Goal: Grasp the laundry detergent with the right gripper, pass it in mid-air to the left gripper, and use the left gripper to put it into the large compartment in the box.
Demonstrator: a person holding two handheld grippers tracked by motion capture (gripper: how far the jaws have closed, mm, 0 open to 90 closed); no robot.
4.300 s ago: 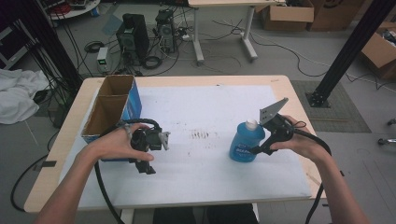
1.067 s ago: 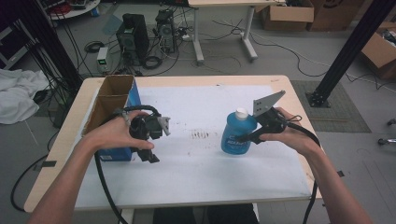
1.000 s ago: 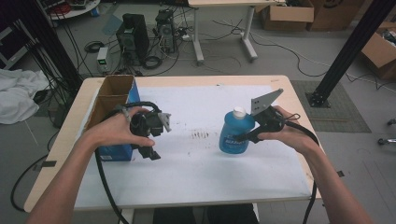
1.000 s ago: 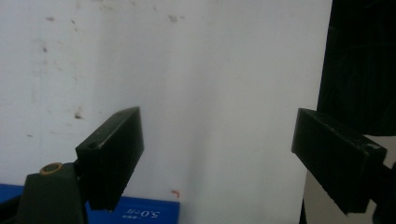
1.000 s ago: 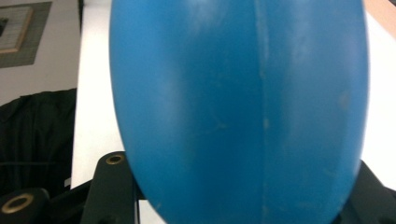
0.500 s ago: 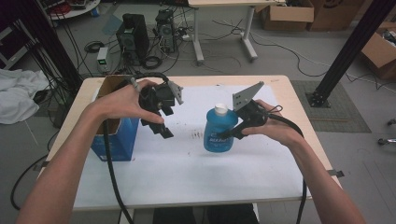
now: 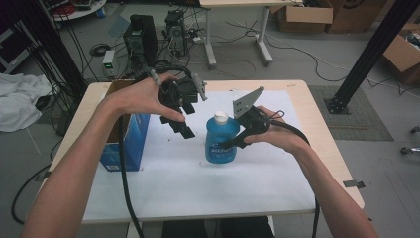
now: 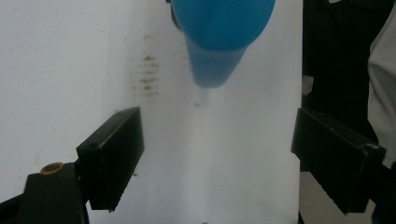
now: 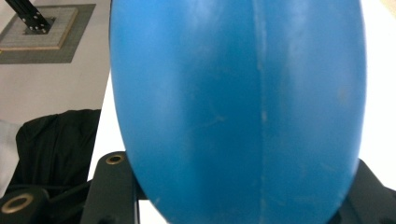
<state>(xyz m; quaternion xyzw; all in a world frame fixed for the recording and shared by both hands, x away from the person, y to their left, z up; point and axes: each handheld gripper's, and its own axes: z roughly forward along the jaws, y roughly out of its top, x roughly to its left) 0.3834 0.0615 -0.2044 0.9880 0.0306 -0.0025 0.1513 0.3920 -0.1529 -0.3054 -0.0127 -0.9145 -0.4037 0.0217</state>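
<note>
Gripping blue bottle (image 7: 221,141) in right tongs (image 7: 233,144), white cap (image 7: 221,117) visible from above

The bottle (image 7: 221,139) stands upright on the sheet (image 7: 198,183) that covers the table (image 7: 324,129), clamped from its right side between the jaws of the right gripper (image 7: 233,144). The left gripper (image 7: 181,124) hangs in the air up and to the left of that gripper, jaws wide apart and pointing down, with the bottle just ahead of them. Left of the left gripper, the box (image 7: 124,144) sits at the table's left edge.
</note>
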